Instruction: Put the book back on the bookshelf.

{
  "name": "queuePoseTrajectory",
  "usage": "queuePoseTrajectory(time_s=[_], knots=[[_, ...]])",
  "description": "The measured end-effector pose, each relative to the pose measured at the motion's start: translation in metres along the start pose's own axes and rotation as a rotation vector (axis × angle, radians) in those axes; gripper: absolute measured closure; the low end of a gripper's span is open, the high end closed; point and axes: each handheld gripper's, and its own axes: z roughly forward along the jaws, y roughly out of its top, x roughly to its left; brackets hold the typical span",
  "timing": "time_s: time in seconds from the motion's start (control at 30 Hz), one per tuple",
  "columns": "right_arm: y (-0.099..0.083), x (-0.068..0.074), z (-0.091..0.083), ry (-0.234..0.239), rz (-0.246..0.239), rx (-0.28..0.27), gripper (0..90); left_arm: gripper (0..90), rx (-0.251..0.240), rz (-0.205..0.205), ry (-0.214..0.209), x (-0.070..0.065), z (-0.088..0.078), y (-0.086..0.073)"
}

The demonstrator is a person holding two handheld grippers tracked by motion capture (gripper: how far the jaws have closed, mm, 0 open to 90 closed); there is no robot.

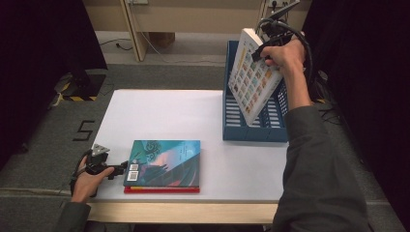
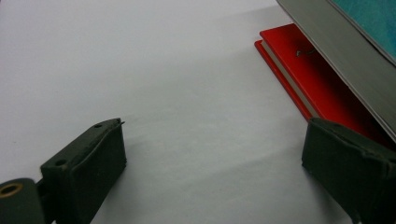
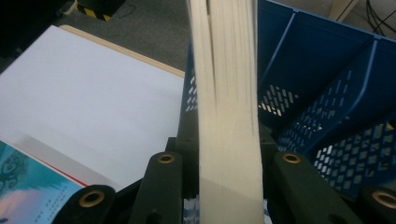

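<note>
My right gripper (image 1: 261, 48) is shut on the upper edge of a thick white book (image 1: 251, 79) whose cover is a grid of small pictures. The book hangs tilted, its lower end down inside the blue file rack (image 1: 232, 121). In the right gripper view the book's page edge (image 3: 229, 93) runs up between my jaws (image 3: 229, 186), above the rack's dividers (image 3: 327, 70). My left gripper (image 1: 121, 169) rests open on the table at the left edge of a teal book (image 1: 164, 162) lying on a red book (image 1: 162, 189). Only bare table lies between its jaws (image 2: 215, 154); the red book (image 2: 303, 70) sits just beyond the right jaw.
The white table top (image 1: 159, 113) stretches between the book stack and the rack. The rack stands at the table's far right corner. A wooden front edge (image 1: 183, 212) borders the table, and grey floor with black stands and cables lies to the left and behind.
</note>
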Motion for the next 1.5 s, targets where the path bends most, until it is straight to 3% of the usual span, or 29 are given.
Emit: queuePoseTrajectory(time_s=[0.23,0.83,1.13,1.5], knots=[[0.004,-0.005,0.013,0.019,0.04,-0.003,73.1,5.1,0.0,-0.001,0.0,0.0,0.0,0.0],[0.02,-0.02,0.06,0.0,0.164,-0.015,72.8,5.2,-0.001,-0.001,-0.001,0.0,0.0,0.0],[0.021,-0.016,0.083,-0.014,0.191,-0.02,72.5,5.2,-0.001,-0.001,-0.001,0.0,0.0,0.0],[0.022,-0.011,0.11,0.002,0.203,0.002,71.9,5.3,-0.003,-0.003,-0.001,0.0,0.0,-0.001]])
